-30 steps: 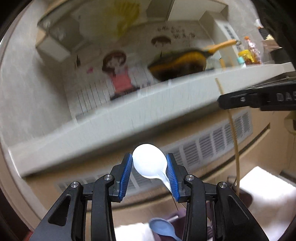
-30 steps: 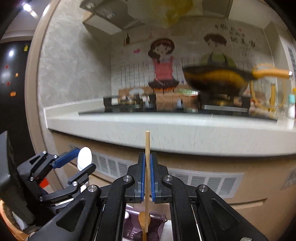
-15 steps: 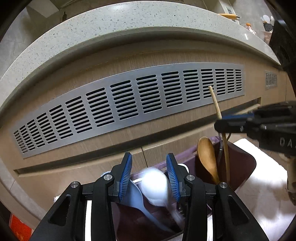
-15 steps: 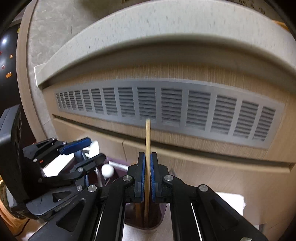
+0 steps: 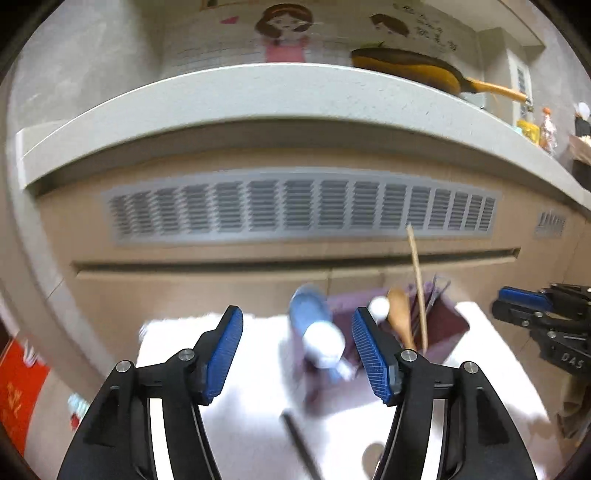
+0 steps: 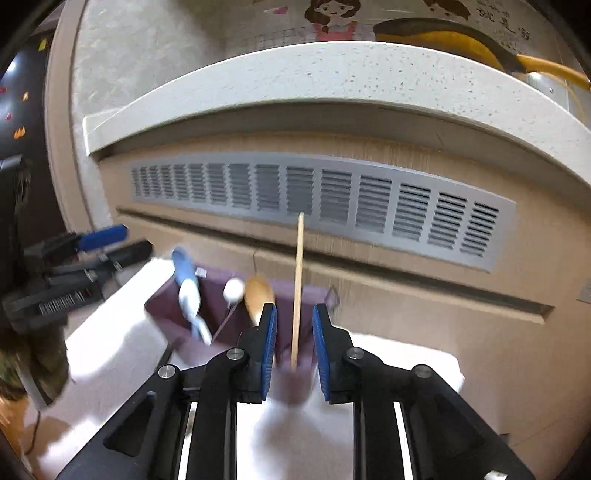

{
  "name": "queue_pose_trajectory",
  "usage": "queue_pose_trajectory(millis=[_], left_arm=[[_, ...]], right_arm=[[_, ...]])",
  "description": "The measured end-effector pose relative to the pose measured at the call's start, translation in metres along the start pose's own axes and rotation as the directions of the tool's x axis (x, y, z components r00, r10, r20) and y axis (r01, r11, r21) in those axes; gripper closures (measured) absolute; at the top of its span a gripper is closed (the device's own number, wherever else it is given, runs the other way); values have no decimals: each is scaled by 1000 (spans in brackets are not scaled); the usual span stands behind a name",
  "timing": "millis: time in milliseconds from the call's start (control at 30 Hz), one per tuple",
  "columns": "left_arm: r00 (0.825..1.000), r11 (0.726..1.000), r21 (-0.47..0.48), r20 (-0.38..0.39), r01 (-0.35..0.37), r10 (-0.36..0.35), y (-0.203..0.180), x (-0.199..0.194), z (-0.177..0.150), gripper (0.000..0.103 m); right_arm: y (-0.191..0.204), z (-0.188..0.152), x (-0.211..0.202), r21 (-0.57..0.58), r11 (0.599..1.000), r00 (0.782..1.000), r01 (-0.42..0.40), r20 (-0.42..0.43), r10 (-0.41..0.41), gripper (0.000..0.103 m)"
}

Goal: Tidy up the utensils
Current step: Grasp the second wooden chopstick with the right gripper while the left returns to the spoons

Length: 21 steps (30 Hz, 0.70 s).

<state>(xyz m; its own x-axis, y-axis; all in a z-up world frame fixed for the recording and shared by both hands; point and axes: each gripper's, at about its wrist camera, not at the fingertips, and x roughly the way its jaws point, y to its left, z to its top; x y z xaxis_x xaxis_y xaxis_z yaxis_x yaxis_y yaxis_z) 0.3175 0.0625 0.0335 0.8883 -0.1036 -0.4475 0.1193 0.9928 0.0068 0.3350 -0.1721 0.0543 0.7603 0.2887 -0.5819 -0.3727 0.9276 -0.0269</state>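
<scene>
**Utensils deposited in holder; both grippers released**

Left wrist view: The left gripper (image 5: 297,349) is seen with its blue-padded jaws standing wide apart and nothing pressed between them; the jaws have just been opening. Beyond them, a white plastic spoon (image 5: 324,345) is found blurred, lying against a pale blue plastic spoon (image 5: 308,306) at the near edge of the dark purple plastic utensil holder (image 5: 448,323), which stands on a white cloth-covered surface (image 5: 251,406). Whether the white spoon has settled cannot be told. A brown wooden spoon (image 5: 400,314), a small white round-headed utensil (image 5: 379,306) and a thin wooden chopstick (image 5: 417,280) are held upright in the holder. A dark thin stick-like item (image 5: 301,443) is noted lying on the cloth outside the holder; it is judged to remain to be sorted. The letters "DAS" are read on the right gripper (image 5: 532,304); the writing on the wall mural (image 5: 436,33) and on a red object (image 5: 16,387) is not legible.

Right wrist view: The right gripper (image 6: 294,339) is seen with jaws parted, having just been opening; the chopstick (image 6: 298,288) stands between the pads, clear of both, its lower end inside the holder (image 6: 162,299). Its placement is judged complete. No legible writing is found.
</scene>
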Motion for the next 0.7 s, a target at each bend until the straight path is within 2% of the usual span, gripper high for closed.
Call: queue_pose_trajectory(millis=[167,333,433,633,700], left_arm=[[997,1000,-6,-83,-3,2,9,-27,-49,41],[985,1000,15,-174,26,-23,6,-44,-101,41],[975,999,18,-218,39,-34,5,-53,-122,41],[965,998,33,-259,46,-36,3,-64,-143,38],[963,998,32,-264,55,-45,0,-65,-144,37]], right_arm=[[24,-39,-11,-51,998,996,-31,-88,26,84],[55,-81,-12,-99,990,981,-96,-176,78,84],[70,-105,-15,-102,980,957,-170,-255,139,84],[93,-146,-39,-116,933,880,-340,-390,272,84],[94,-159,-48,-121,924,862,-363,-420,284,84]])
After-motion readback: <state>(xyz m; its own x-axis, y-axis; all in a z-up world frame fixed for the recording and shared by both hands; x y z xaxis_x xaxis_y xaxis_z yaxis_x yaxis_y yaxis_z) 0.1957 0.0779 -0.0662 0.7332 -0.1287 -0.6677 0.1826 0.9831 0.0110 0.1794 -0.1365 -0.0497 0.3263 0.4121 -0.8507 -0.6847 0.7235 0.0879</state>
